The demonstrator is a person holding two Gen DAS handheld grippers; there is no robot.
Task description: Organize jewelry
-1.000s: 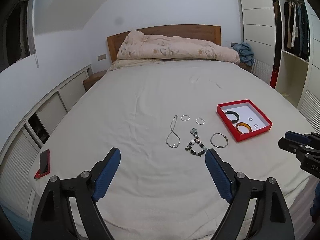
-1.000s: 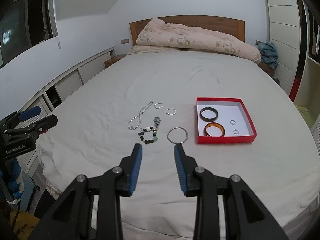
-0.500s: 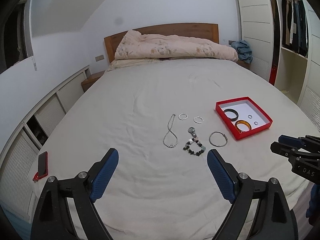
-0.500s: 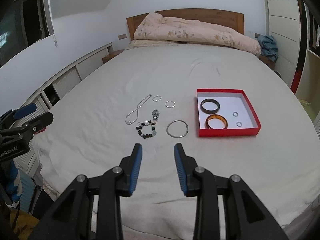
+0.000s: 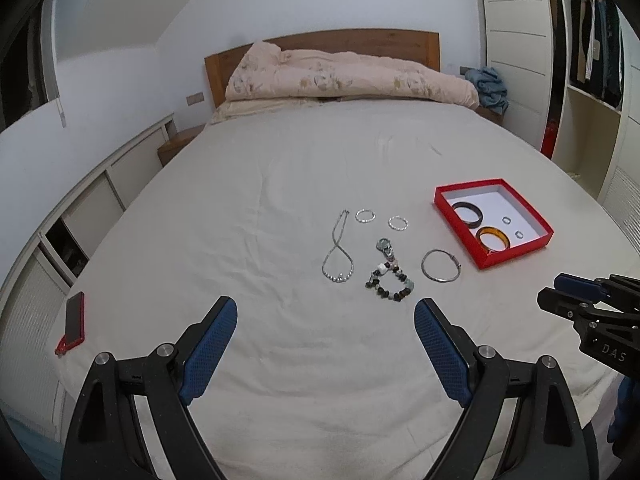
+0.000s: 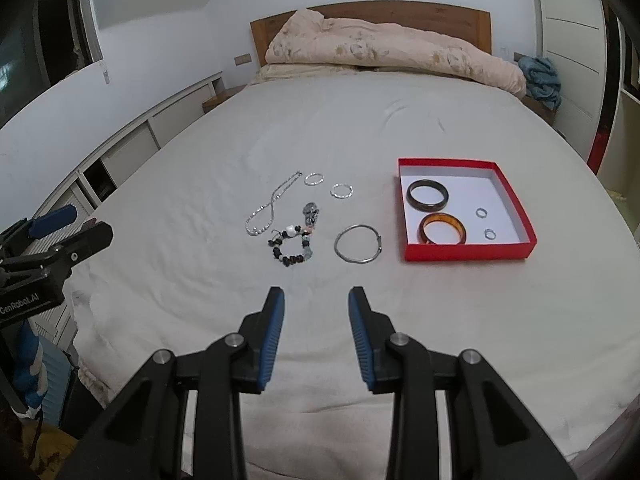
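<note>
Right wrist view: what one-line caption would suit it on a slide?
Open right gripper above a bed, facing loose jewelry: silver bangle, beaded bracelet, and red box.

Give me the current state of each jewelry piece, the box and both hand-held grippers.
left hand-held gripper: open, empty
right hand-held gripper: open, empty
red box: lidless, on the bed
dark bangle: in box
amber bangle: in box
two small rings: in box
silver bangle: on sheet
beaded bracelet: on sheet
chain necklace: on sheet
two silver hoops: on sheet
</note>
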